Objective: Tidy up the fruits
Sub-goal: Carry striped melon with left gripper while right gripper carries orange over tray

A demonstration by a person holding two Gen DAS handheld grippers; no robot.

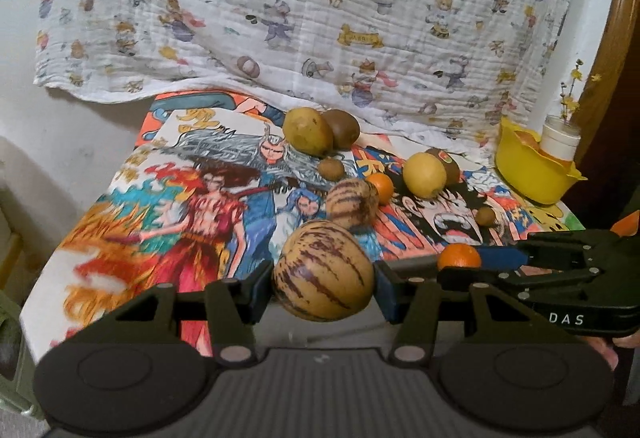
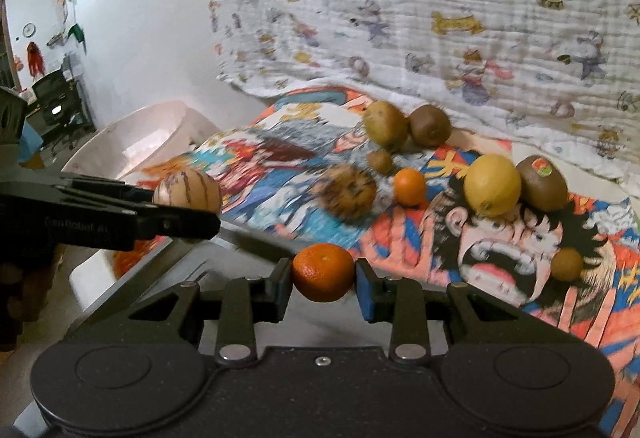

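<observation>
My left gripper is shut on a striped tan melon and holds it above the table's near edge; it also shows in the right wrist view. My right gripper is shut on a small orange, also seen in the left wrist view. On the cartoon cloth lie a second striped melon, another orange, a lemon, a mango, kiwis and small brown fruits.
A yellow bowl holding a white cup stands at the table's right back. A patterned white sheet hangs behind. A pale pink tub sits left of the table.
</observation>
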